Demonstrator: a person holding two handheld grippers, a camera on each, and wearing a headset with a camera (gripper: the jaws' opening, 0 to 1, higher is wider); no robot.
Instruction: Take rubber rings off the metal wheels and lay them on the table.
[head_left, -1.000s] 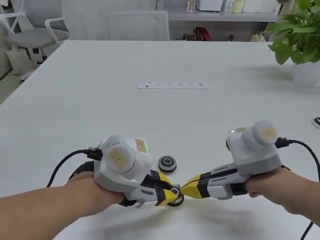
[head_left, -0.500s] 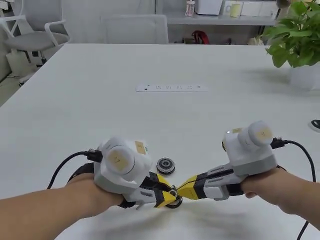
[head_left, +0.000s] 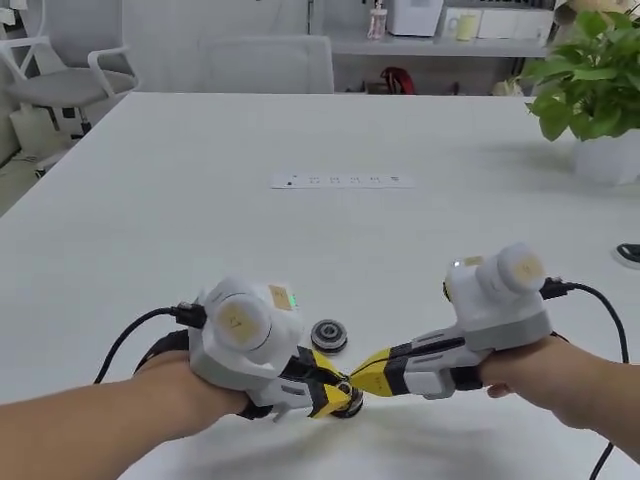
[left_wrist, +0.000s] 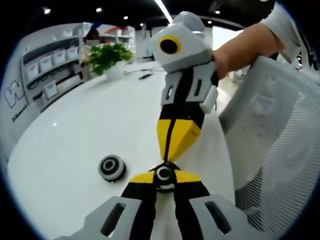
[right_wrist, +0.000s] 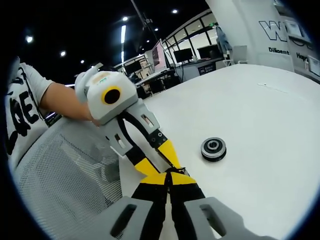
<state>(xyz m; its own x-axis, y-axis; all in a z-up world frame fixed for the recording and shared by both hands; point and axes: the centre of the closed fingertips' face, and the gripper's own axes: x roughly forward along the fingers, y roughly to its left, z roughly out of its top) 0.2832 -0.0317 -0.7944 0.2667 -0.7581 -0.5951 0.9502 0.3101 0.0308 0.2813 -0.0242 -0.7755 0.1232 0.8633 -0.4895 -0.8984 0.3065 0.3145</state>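
Left gripper (head_left: 337, 394), held in the left hand (head_left: 185, 385), points right, its jaws clamped on a small metal wheel (left_wrist: 164, 174). Right gripper (head_left: 360, 380), held in the right hand (head_left: 535, 368), points left, jaws pressed together, tips meeting the left gripper's tips. Both forearms angle inward.

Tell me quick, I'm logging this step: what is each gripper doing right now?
Left gripper: closed on a metal wheel.
Right gripper: closed, tips against that wheel; whether it grips anything cannot be told.
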